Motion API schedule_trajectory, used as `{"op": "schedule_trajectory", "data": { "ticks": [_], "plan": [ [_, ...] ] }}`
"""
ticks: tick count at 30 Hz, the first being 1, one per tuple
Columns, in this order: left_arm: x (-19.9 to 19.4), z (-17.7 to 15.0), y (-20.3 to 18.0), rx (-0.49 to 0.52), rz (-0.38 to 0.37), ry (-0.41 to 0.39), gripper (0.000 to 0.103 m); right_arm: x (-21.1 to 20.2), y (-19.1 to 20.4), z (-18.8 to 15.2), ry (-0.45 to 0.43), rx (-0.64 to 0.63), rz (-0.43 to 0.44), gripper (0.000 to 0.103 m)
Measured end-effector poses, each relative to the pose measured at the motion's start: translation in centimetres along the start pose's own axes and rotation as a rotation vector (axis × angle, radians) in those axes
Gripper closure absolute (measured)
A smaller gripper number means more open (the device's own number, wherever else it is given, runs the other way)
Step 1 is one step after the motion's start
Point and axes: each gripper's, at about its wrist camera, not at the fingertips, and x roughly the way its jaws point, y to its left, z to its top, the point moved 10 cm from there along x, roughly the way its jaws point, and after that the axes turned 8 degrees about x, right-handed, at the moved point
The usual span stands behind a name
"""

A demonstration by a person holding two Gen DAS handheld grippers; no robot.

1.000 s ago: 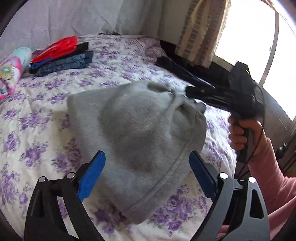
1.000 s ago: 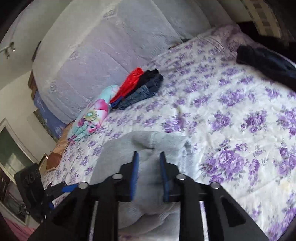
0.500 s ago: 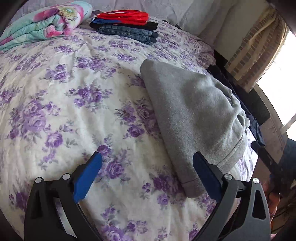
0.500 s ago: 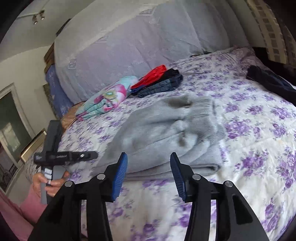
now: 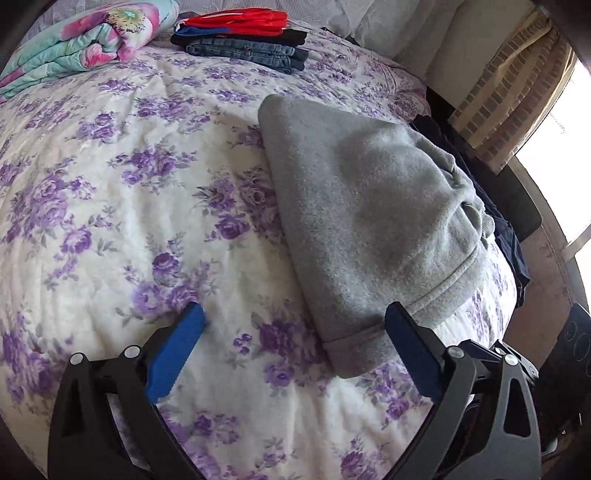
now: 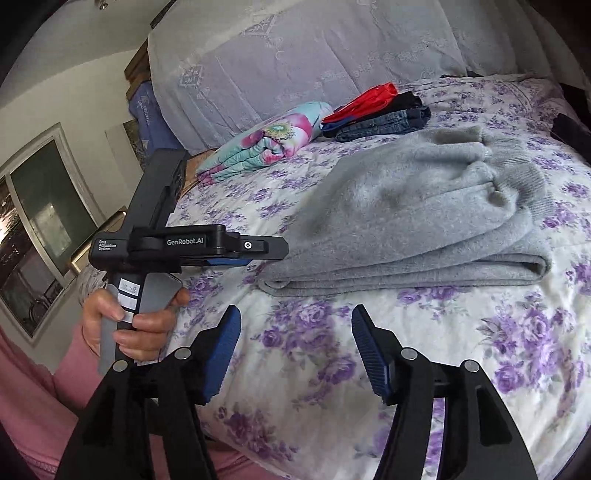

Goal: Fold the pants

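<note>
Pants (image 5: 369, 229) lay folded on the flowered bedspread (image 5: 122, 206). Left gripper (image 5: 295, 343) was spread wide, nothing held. Right gripper (image 6: 295, 347) had just been opening, nothing between its jaws, near the pants' edge.

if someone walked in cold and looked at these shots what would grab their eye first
The folded grey pants stand out first, lying in a neat bundle on the purple-flowered bedspread, with neither gripper touching them. Next comes the bright pile at the head of the bed: a red garment on top of dark clothes and folded jeans, beside a rolled floral blanket. In the right wrist view, a hand holds the left gripper just short of the pants.
</note>
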Motion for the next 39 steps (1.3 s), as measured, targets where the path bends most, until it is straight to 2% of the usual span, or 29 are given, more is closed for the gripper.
{"op": "schedule_trajectory", "data": {
  "ticks": [3,9,13,18,20,22,24,27,31,34,37,39],
  "plan": [
    [0.9,0.3,-1.6,0.013,-0.042,0.022,0.007,-1.0,-1.4,-0.3,-0.011,0.030,-0.020,0.039],
    [2.2,0.8,-3.7,0.047,-0.043,0.052,0.006,-2.1,-3.8,-1.4,-0.038,0.093,-0.019,0.039],
    [2.6,1.2,-4.1,0.046,-0.052,0.069,0.005,-2.0,-3.5,-1.1,-0.037,0.099,0.040,0.039],
    [1.4,2.5,-4.1,-0.005,-0.160,0.071,0.005,-0.1,-0.8,-0.7,0.017,0.130,0.218,0.037],
    [0.3,3.3,-4.4,-0.002,-0.182,0.047,0.005,1.1,0.0,-0.8,0.041,0.125,0.236,0.036],
    [-0.5,3.8,-4.8,0.030,-0.177,0.031,0.005,2.5,0.7,-1.0,0.064,0.107,0.232,0.035],
    [-0.9,4.0,-4.9,0.070,-0.139,0.026,0.005,3.4,1.4,-0.9,0.075,0.091,0.233,0.034],
    [-1.2,3.6,-4.1,0.088,-0.088,0.028,0.005,4.3,2.5,-0.8,0.098,0.087,0.254,0.027],
    [-1.0,2.4,-1.8,0.042,-0.055,0.046,0.005,6.1,2.5,-0.6,0.152,0.122,0.189,0.024],
    [-1.2,1.9,0.1,-0.010,-0.051,0.034,0.005,7.3,2.7,0.0,0.170,0.167,0.154,0.017],
    [-1.8,1.9,1.6,-0.041,-0.054,0.015,0.005,8.7,3.0,0.9,0.160,0.199,0.125,0.011],
    [-2.2,1.9,2.5,-0.051,-0.054,0.003,0.005,9.3,2.9,1.7,0.127,0.227,0.111,0.011]
  ]
}}
